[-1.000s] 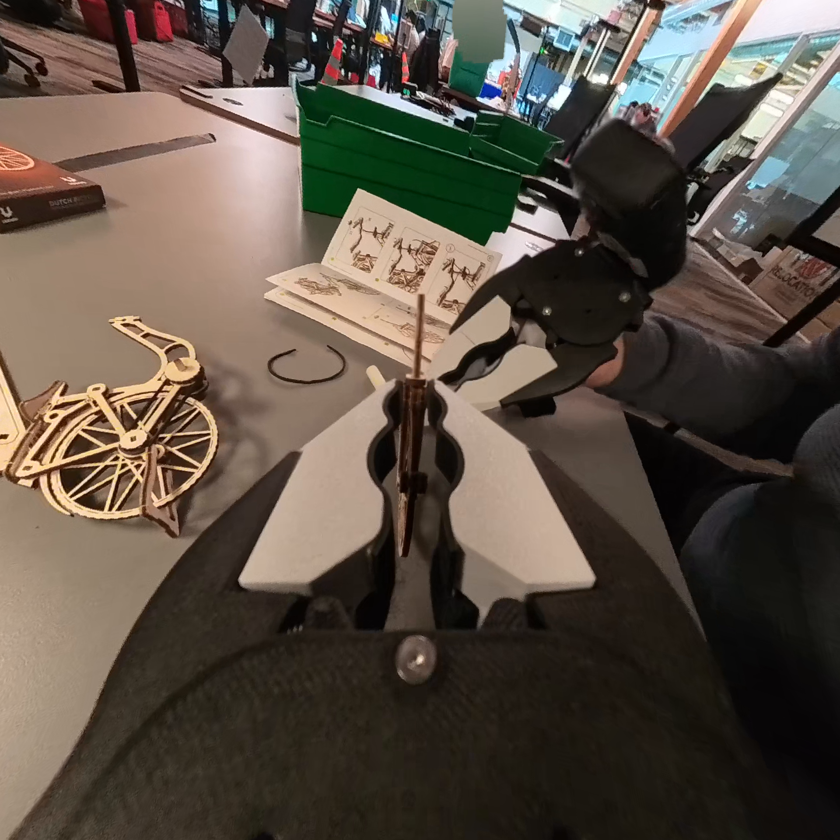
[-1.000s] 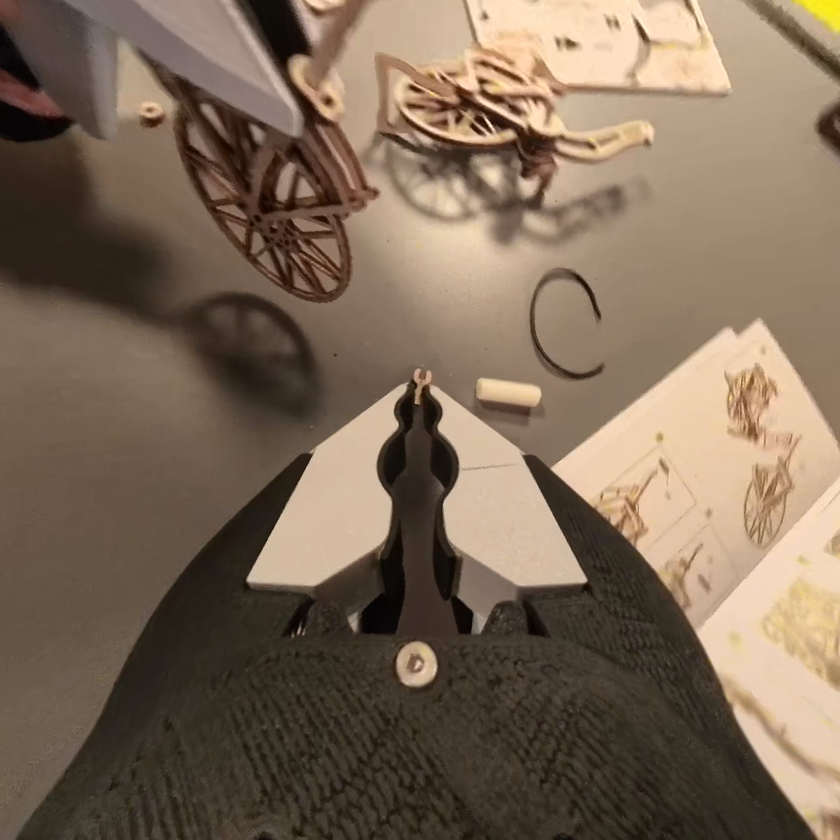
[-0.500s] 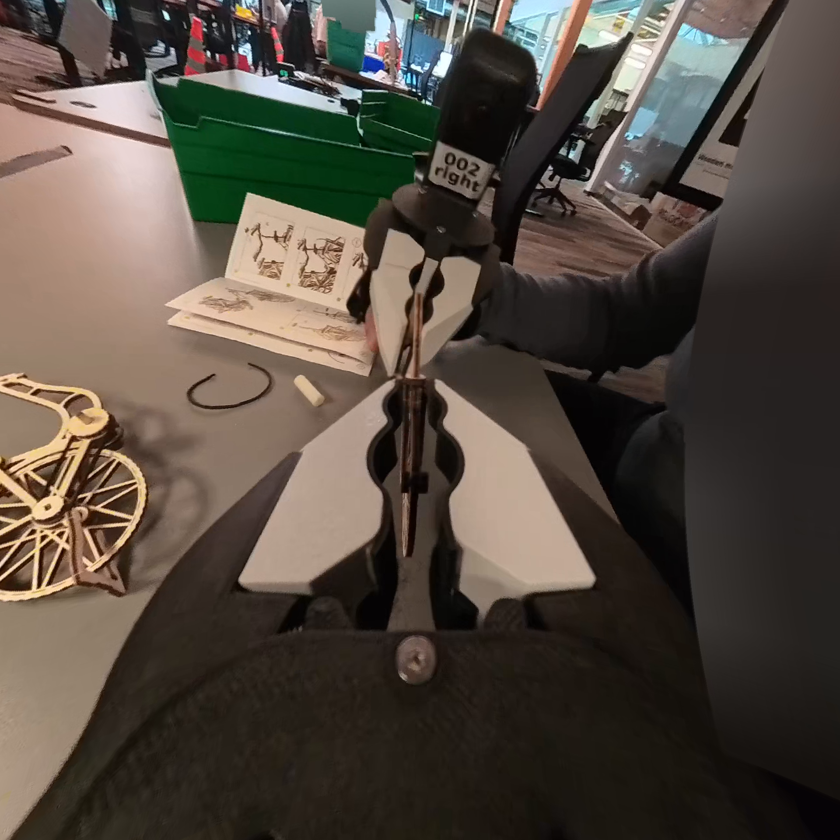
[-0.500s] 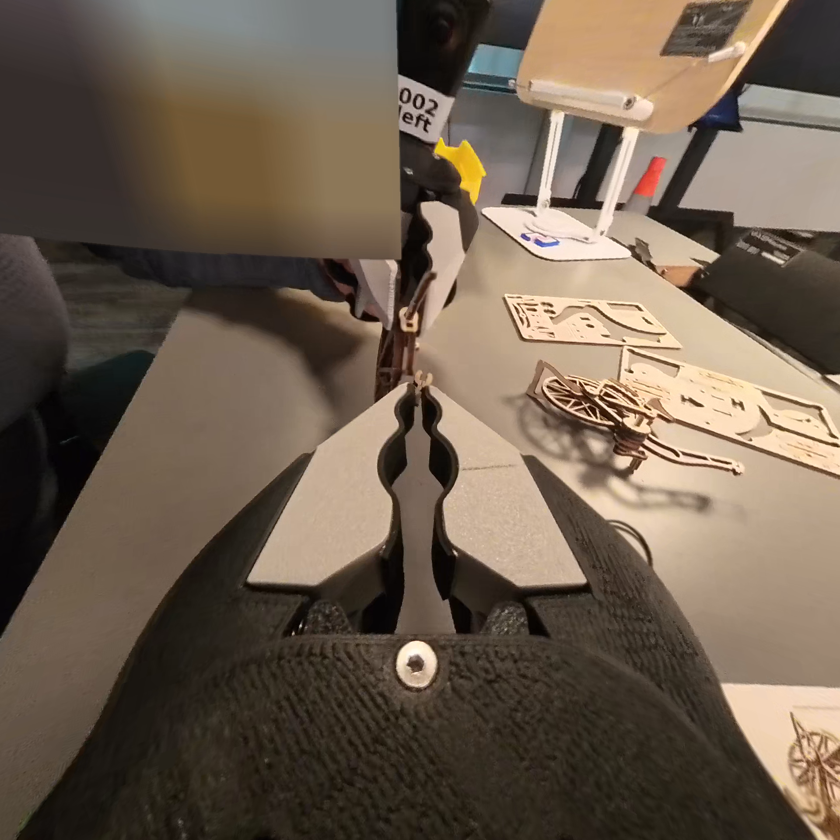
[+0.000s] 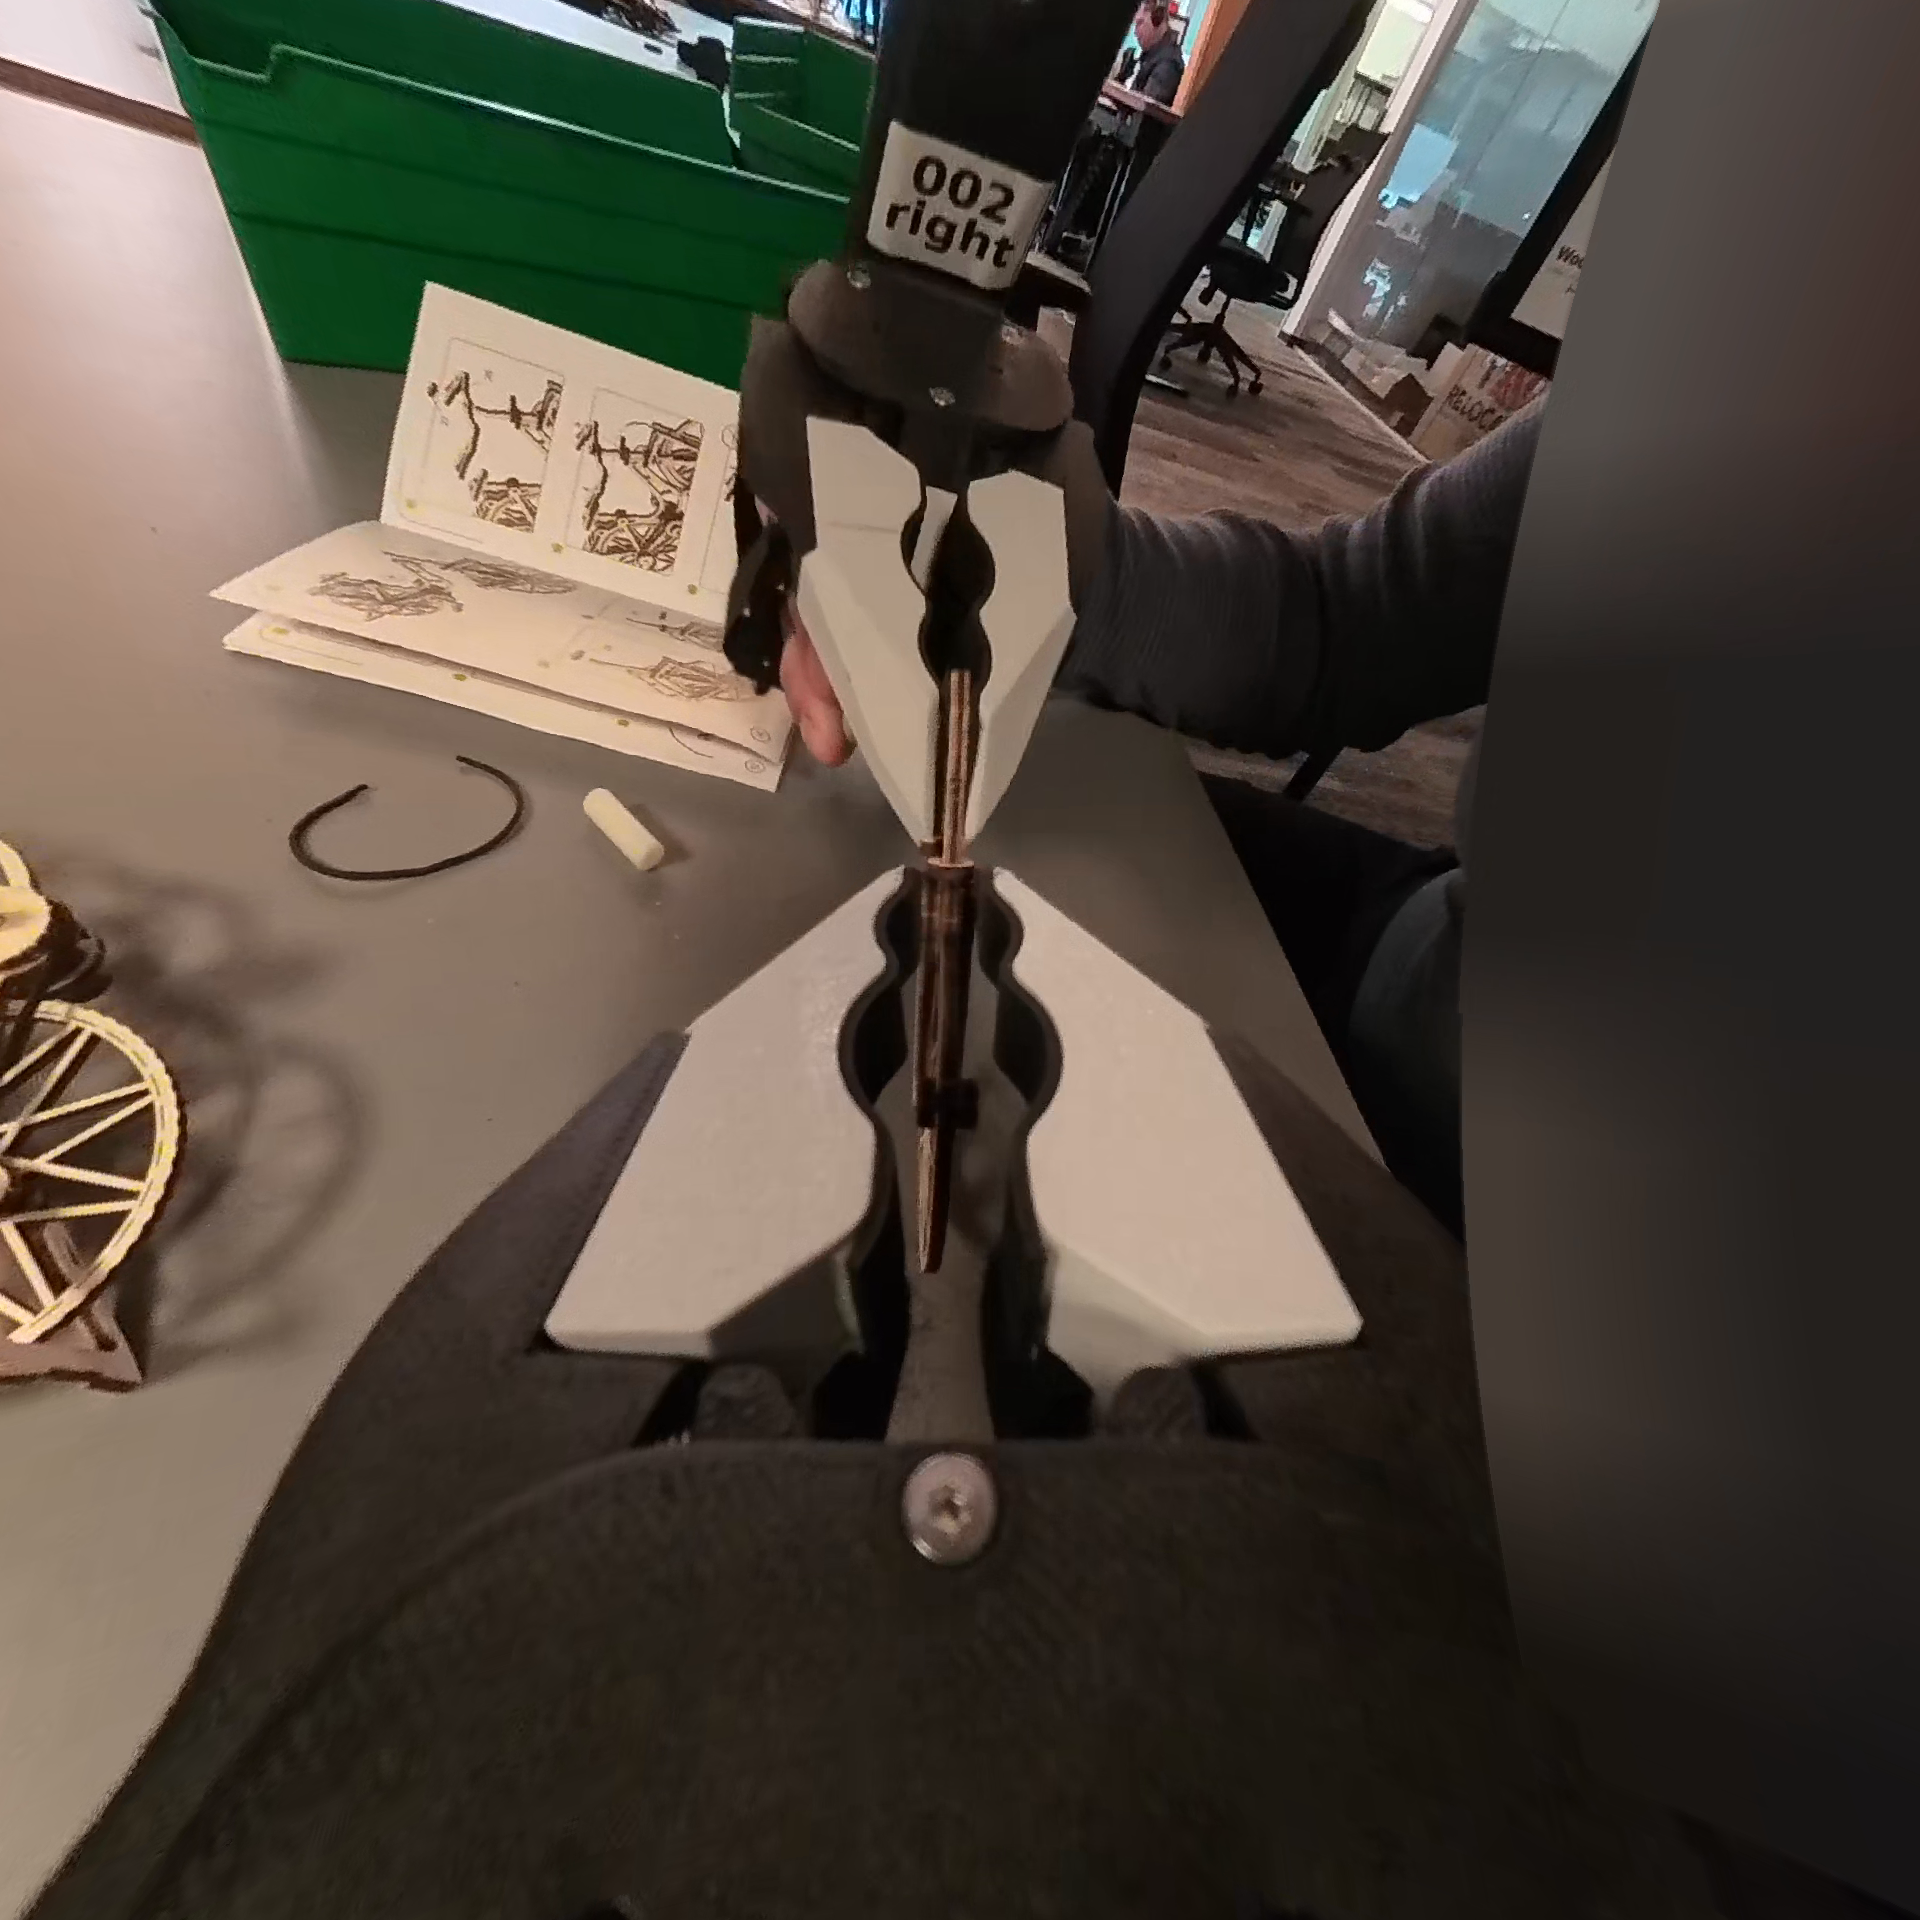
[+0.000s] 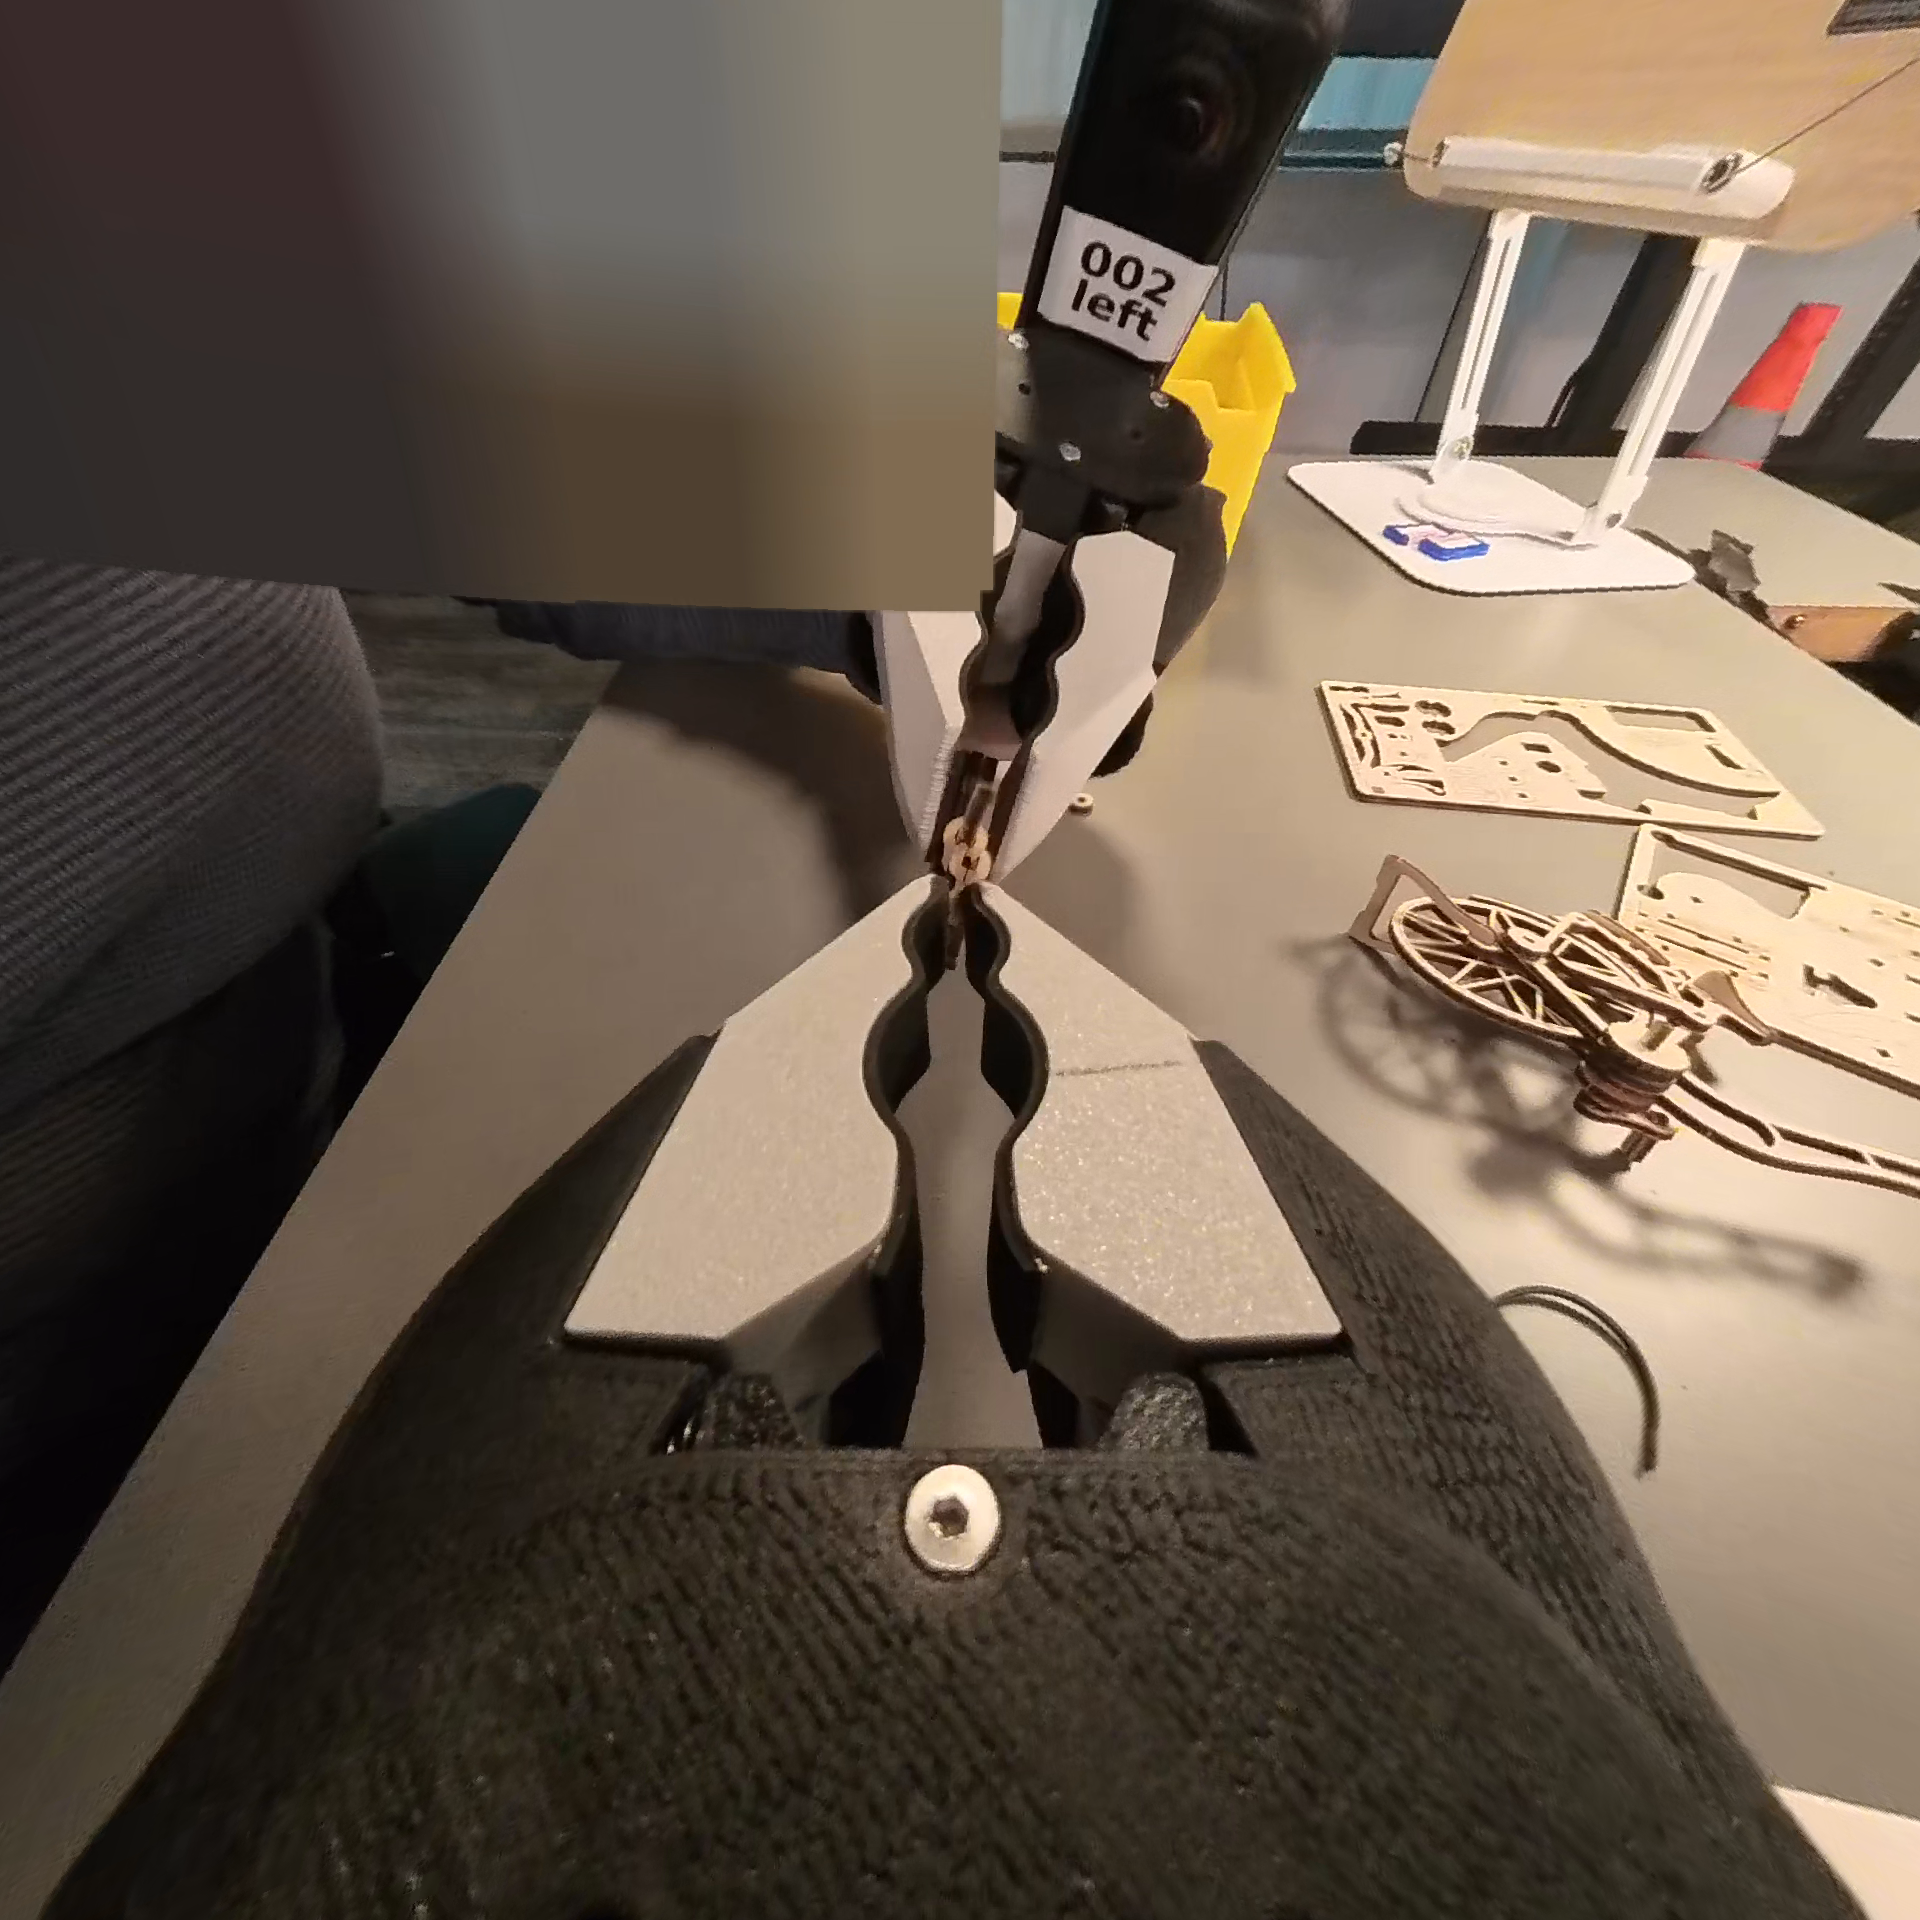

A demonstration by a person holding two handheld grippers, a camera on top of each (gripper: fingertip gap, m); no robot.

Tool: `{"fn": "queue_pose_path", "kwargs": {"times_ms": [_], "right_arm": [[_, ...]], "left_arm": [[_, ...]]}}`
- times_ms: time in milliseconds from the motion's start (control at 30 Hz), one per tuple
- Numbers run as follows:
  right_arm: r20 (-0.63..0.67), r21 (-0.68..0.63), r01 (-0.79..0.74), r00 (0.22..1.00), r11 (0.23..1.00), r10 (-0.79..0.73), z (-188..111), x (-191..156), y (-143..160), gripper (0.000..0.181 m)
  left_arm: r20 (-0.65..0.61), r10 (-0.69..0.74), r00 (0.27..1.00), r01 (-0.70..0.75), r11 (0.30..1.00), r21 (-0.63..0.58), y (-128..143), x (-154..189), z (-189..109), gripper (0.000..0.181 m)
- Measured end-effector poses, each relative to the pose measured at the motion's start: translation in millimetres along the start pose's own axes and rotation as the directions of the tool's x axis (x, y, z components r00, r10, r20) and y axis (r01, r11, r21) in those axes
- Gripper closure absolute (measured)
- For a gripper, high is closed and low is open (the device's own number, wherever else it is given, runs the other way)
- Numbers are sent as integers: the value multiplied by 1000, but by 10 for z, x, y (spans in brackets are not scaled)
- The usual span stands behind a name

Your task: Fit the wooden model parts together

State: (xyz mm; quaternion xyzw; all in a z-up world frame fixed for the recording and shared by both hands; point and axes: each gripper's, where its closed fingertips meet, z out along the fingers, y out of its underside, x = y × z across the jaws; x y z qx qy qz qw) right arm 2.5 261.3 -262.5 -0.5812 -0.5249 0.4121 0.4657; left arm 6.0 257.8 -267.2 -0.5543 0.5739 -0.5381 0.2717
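Tip to tip — left gripper (image 5: 945,883) pinching the thin plywood wheel assembly (image 5: 938,1049), right gripper (image 6: 961,902) clamped on a tiny wooden connector (image 6: 966,854) — brittle stuff, grip flat faces.

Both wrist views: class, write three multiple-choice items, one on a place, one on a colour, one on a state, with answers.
1. Where does the black cord lie?
A. on the table
B. in the bin
C. on the booklet

2. What colour is the bin behind the booklet?
A. red
B. green
C. white

3. How is the left gripper?
A. wide open
B. lying on the table
C. shut on a wooden part

Answers: 1 A, it rests on bare grey table beside a white peg. 2 B, its walls are green. 3 C, its fingers clamp the thin piece, tip to tip with the right gripper.
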Motion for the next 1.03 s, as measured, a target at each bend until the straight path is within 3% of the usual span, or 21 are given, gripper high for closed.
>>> {"fn": "queue_pose_path", "kwargs": {"times_ms": [400, 733, 1033], "right_arm": [[40, -25, -38, 998, 999, 39, 2, -51, 138, 181], [93, -43, 6, 996, 999, -2, -11, -164, 169, 181], [83, 12, -27, 996, 1000, 26, -39, -153, 77, 181]], "left_arm": [[38, 43, 998, -39, 994, -100, 107, 13, 65, 172], [-41, -19, 999, 15, 995, -100, 140, 101, 106, 172], [-8, 23, 1000, -24, 995, -100, 84, 126, 108, 173]]}}
